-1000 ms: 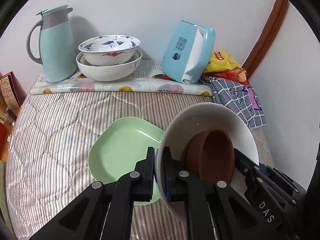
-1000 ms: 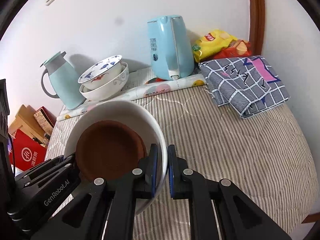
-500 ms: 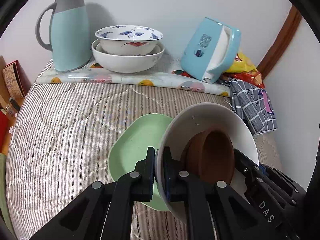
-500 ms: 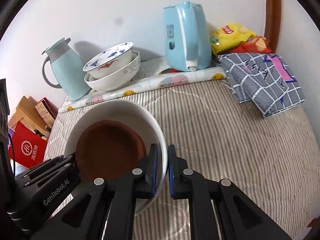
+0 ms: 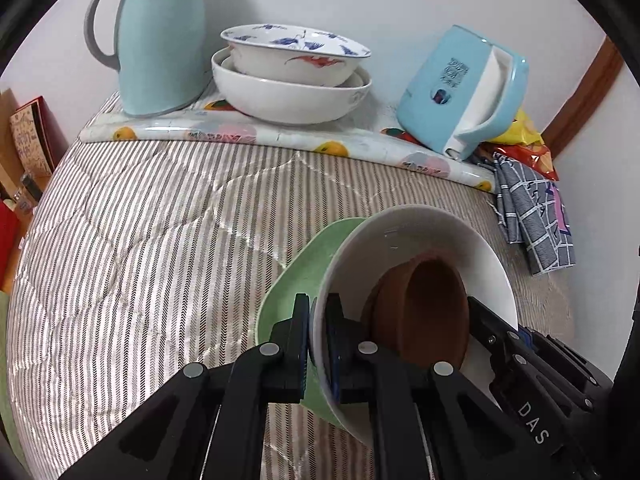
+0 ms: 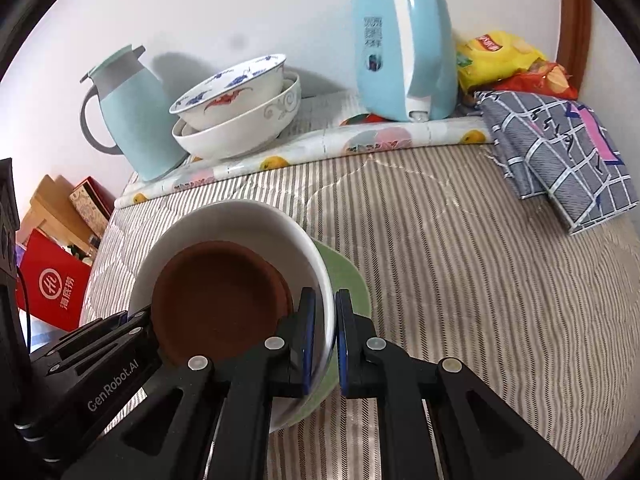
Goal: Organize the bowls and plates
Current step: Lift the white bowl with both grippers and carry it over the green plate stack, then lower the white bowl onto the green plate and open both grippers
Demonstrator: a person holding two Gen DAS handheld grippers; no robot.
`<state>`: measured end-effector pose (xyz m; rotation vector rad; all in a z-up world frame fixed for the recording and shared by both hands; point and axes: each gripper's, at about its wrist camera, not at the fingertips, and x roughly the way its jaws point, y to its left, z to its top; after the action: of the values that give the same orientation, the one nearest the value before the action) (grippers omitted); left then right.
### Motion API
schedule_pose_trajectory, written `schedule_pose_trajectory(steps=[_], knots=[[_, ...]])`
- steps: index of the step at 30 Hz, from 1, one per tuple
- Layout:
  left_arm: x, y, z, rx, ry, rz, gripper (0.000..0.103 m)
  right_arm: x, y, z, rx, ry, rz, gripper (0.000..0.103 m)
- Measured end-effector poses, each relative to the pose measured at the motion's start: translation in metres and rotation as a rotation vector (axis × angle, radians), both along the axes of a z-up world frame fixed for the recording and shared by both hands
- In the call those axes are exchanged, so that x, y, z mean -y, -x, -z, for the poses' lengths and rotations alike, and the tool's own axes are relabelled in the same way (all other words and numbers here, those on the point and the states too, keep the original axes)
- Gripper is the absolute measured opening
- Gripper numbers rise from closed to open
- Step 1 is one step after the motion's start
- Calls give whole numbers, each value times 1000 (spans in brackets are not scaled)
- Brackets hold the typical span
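White bowl [image 5: 420, 240] rim pinched between fingers [image 5: 298, 340] both sides, over green plate [image 5: 296, 280].

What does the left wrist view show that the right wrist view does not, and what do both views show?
Only the left wrist view shows the right gripper's "DAS" label. Only the right wrist view shows the red carton with white characters and the left gripper's "GenRobot.AI" label. Both show the large white bowl holding the brown bowl, above the pale green plate, each gripper clamped on the white rim, and the stacked patterned bowls.
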<state>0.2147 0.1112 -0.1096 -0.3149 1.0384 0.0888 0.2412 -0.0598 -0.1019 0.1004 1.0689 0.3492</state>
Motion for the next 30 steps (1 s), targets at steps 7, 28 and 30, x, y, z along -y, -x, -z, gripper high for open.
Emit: schedule_pose_trajectory(steps=[7,28,30], knots=[[-7,-6,13,-21,8,-6,9,-8,-6,13,-25,12,-10,9],[-13,-11,22,-24,54,-1,11,-4,-12,25,-39,25,-39,21],[-15,-9,20,-17,55,-9,12,-3,-10,23,-34,20,-42,23]])
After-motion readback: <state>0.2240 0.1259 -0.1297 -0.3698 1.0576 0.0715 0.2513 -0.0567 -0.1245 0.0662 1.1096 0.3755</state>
